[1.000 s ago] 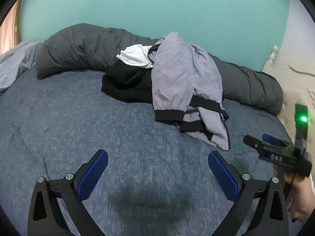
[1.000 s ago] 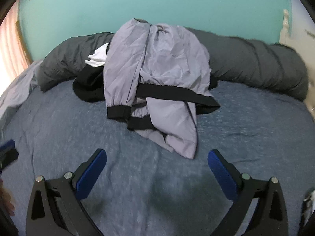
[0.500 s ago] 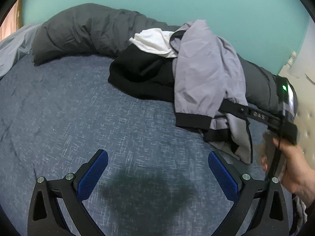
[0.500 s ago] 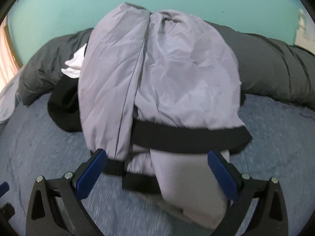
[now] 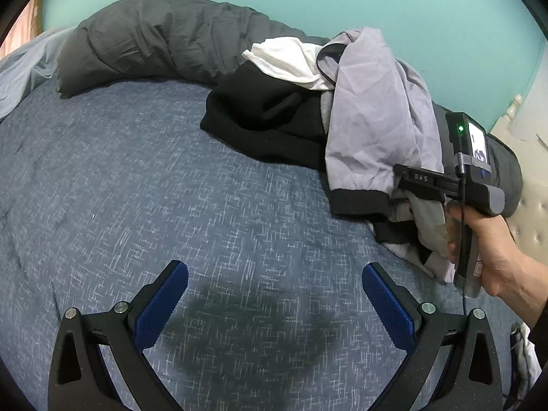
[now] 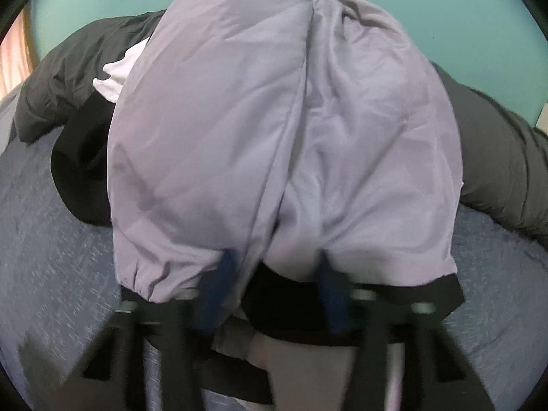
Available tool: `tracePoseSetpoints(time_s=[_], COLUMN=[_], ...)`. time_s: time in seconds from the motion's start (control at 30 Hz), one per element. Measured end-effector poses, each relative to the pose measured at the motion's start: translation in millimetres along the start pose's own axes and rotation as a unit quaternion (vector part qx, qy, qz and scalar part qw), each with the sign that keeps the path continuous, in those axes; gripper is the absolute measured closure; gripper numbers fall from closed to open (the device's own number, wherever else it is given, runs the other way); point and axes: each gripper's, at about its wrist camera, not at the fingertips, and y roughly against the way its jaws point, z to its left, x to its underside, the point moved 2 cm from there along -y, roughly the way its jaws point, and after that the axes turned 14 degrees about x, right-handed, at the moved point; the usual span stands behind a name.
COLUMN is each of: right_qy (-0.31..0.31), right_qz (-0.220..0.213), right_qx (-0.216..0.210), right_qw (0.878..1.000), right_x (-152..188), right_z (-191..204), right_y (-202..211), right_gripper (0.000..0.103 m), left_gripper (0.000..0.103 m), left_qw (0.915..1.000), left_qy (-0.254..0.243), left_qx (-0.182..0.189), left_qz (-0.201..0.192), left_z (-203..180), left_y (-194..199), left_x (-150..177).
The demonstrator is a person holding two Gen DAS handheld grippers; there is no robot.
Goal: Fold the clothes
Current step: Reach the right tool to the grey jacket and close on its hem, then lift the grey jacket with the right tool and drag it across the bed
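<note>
Bed (image 5: 144, 185): R gripper (image 6: 274, 287) in jacket (image 6: 274, 137).

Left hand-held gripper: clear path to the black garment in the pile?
Probably yes. The left hand-held gripper is open over bare bedspread, nothing between it and the black garment. The right hand-held gripper works the lilac jacket beside it.

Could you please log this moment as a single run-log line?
left gripper: open, over bedspread | right gripper: jaws partly closed around grey jacket hem, grasp unconfirmed | folding: not started
</note>
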Motion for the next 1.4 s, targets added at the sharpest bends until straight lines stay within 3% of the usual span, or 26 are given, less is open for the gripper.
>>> tracePoseSetpoints(time_s=[0.07,0.27,0.43,0.73,0.97,1.4], right_qy=[0.000,0.000,-0.001,-0.023,-0.013,-0.027], right_qz=[-0.006,-0.026,-0.041,-0.045,-0.046,-0.040], right_qx=[-0.010,-0.040,-0.065,-0.117,-0.130,-0.131], right_qw=[1.000,0.999,0.997,0.992,0.990,0.990], right_x=[11,42,70,164,224,338], right_z=[-3,-12,-20,-47,-48,-71], right_y=[17,68,111,186,248,400], right_gripper=[0.090,0.095,0.095,0.095,0.095,0.095], left_gripper=[0.000,0.000,0.000,0.000,0.000,0.000], left_qw=[1.0000,0.9999,0.9998,0.9995,0.9984,0.9970], left_qy=[-0.002,-0.009,-0.008,-0.019,-0.034,-0.049], left_qx=[0.000,0.002,0.011,0.011,0.018,0.019], left_qz=[-0.002,-0.010,-0.013,-0.023,-0.043,-0.057], left_z=[-2,-14,-26,-41,-70,-104], left_y=[5,32,61,109,156,288], left_x=[2,16,42,101,139,222])
